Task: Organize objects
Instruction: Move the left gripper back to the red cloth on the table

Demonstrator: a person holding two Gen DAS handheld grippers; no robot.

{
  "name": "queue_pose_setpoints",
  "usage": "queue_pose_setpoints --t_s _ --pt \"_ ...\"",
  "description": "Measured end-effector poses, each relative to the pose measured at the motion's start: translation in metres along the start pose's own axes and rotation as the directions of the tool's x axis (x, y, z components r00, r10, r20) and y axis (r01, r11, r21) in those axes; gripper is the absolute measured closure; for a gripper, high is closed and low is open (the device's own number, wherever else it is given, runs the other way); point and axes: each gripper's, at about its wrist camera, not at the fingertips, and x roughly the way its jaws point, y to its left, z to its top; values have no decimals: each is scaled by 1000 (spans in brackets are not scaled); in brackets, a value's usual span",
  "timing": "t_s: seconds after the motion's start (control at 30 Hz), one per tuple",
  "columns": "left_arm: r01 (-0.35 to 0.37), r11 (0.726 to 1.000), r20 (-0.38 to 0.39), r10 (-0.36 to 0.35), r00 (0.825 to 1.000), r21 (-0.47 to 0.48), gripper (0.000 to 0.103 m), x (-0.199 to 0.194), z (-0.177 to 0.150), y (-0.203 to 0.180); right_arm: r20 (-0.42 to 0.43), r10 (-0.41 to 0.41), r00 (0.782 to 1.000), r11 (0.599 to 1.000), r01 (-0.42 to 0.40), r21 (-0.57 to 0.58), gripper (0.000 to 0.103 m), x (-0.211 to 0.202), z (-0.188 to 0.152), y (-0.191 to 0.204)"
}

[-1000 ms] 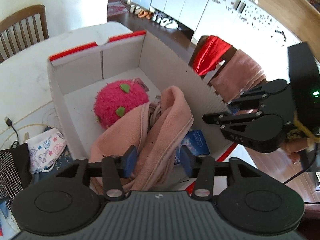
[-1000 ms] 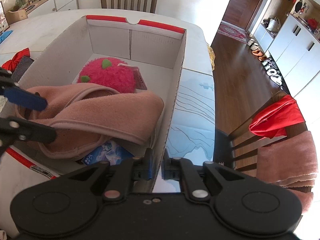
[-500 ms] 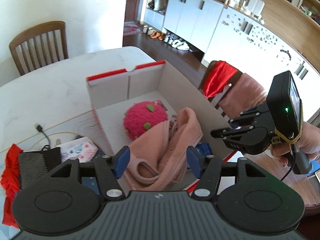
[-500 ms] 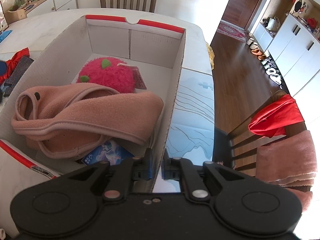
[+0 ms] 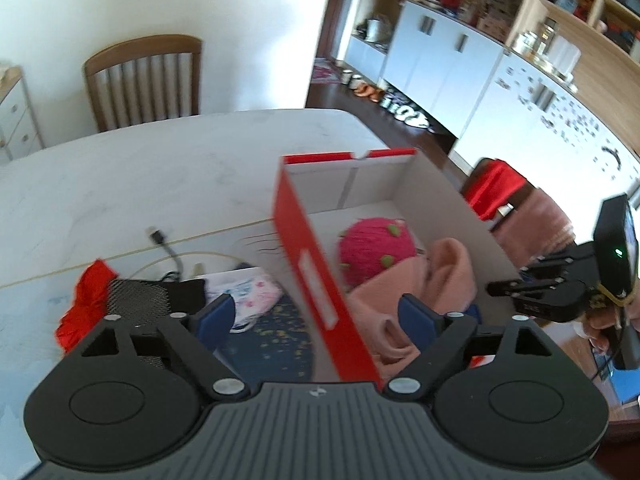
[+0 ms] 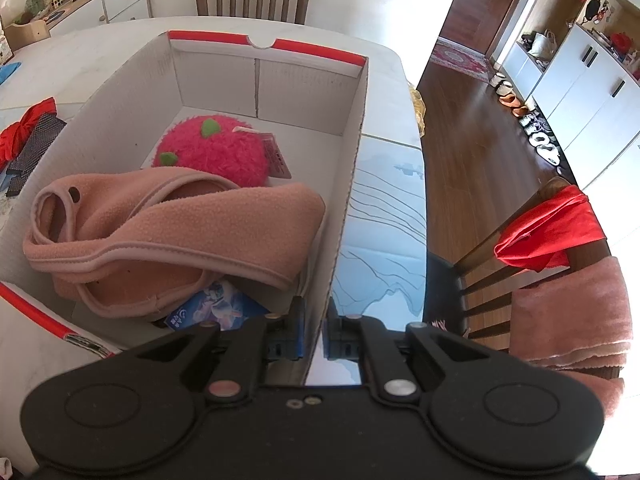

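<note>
Cardboard box (image 6: 264, 80) first, since it is the biggest thing: it stands on the white table (image 5: 160, 168), red outside and white inside, light and fairly stiff, though its thin walls likely flex under a hard pinch. The right gripper (image 6: 314, 332) is closed on the box's right wall near the front corner, one finger inside and one outside — a sound place to steady it. Inside, a pink fleece garment (image 6: 180, 240) lies slumped over the front half; soft and floppy, it would best be taken by a bunched fold or its thick hem. Behind it sits a fuzzy pink strawberry toy (image 6: 216, 152), light and squashy, easy to pinch anywhere. A blue packet (image 6: 216, 310) peeks from under the fleece.

The left gripper (image 5: 316, 316) hangs wide open and empty, straddling the box's left wall. Outside the box, near it, lie a patterned face mask (image 5: 252, 296) — limp, probably easiest caught at an edge — a black mesh pouch (image 5: 140, 296), and a red cloth (image 5: 88, 300).
</note>
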Motion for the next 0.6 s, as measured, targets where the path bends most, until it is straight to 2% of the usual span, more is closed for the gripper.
queue_pose_setpoints --t_s 0.07,0.27,0.6 --pt "-33 999 8 33 999 -19 3 -2 -1 14 -1 -2 1000 1000 2 -1 95 0 0 0" --pt "-144 987 16 145 989 -70 1 -2 -5 57 -4 -6 1000 1000 6 0 95 0 1 1" --pt "-259 950 -51 254 966 -173 0 22 -22 136 -12 -17 1000 1000 17 0 95 1 2 3"
